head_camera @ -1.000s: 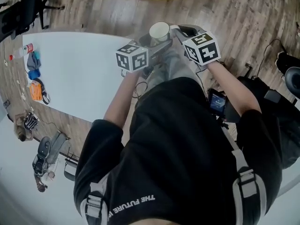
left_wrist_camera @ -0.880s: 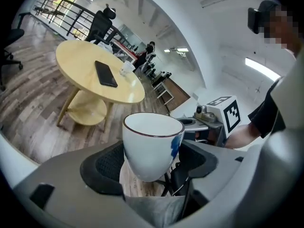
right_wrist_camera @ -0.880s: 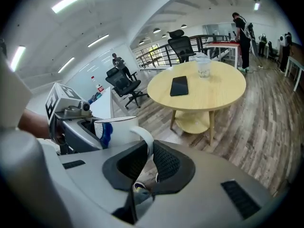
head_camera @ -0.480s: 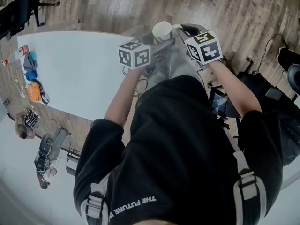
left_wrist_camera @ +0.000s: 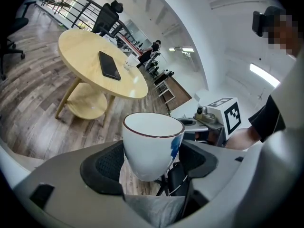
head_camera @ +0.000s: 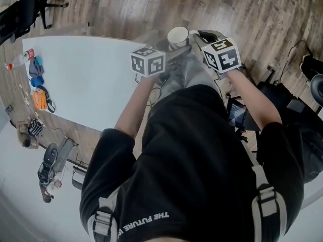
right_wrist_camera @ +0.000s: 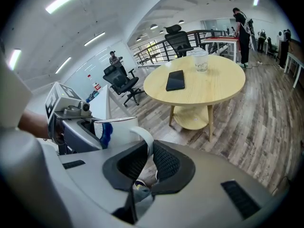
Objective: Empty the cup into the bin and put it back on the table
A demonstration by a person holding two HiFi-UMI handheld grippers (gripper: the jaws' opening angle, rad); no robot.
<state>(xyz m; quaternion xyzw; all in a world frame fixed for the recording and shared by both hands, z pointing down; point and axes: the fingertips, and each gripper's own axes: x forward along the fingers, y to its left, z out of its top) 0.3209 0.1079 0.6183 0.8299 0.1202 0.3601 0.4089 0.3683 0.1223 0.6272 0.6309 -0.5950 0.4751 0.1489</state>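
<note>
The white cup point(head_camera: 177, 36) hangs upright over the wood floor point(head_camera: 262, 14) at the person's 12 o'clock. It is carried two-handed, likely for steadiness. The left tongs point(left_wrist_camera: 152, 161) clamp its bowl between both pads, spread to the cup's width, while the right tongs point(right_wrist_camera: 148, 161) are nearly closed, pinching its handle point(right_wrist_camera: 144, 137) from 3 o'clock. From the head view the cup's inside looks bare white, so I judge it already emptied; no bin is in view. The white bench point(head_camera: 86, 74) at 9 o'clock seems its destination. A round wooden table point(right_wrist_camera: 194, 82) beyond carries a phone point(right_wrist_camera: 175, 80).
</note>
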